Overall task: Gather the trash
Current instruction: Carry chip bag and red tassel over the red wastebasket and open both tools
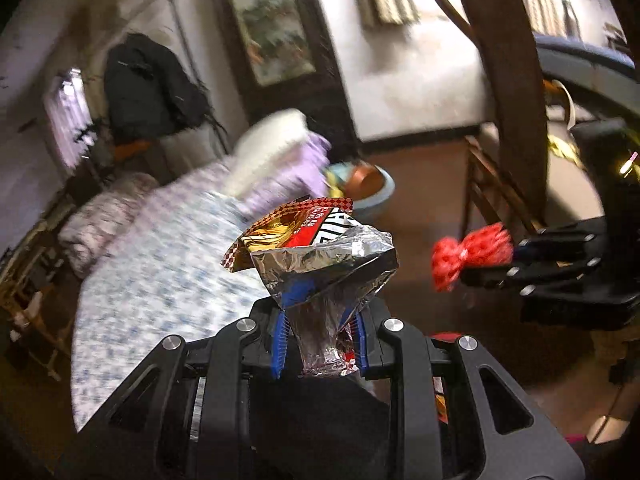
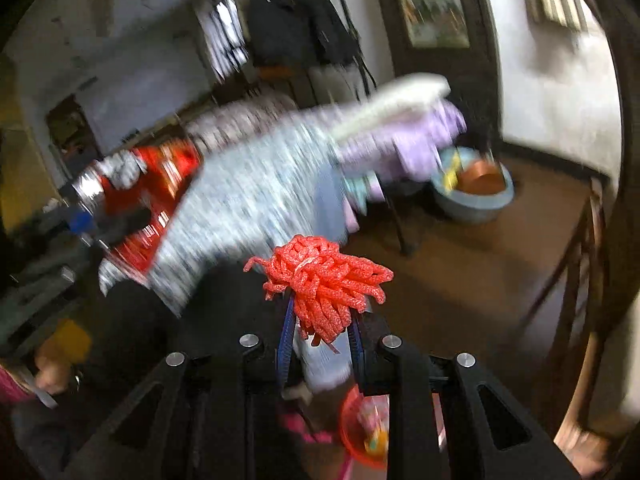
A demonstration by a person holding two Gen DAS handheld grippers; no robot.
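A torn snack bag (image 1: 320, 248), red checkered outside and silver foil inside, sticks up from my left gripper (image 1: 320, 336), whose blue pads are shut on its crumpled lower end. My right gripper (image 2: 322, 344) is shut on a red foam net (image 2: 324, 284) that bunches above its fingertips. In the left wrist view the right gripper (image 1: 520, 258) is at the right edge with the net (image 1: 472, 252) pointing left. In the right wrist view the bag (image 2: 160, 184) and left gripper (image 2: 104, 220) are blurred at the left. Below the right gripper's fingers stands a red bucket (image 2: 352, 432) holding bits of rubbish.
A bed with a blue-and-white floral quilt (image 1: 160, 272) and folded lilac bedding (image 1: 280, 160) fills the left. A blue basin with a copper pot (image 1: 372, 192) sits on the brown floor beyond. A wooden chair (image 1: 492, 192) and dark post (image 1: 508, 80) stand at the right.
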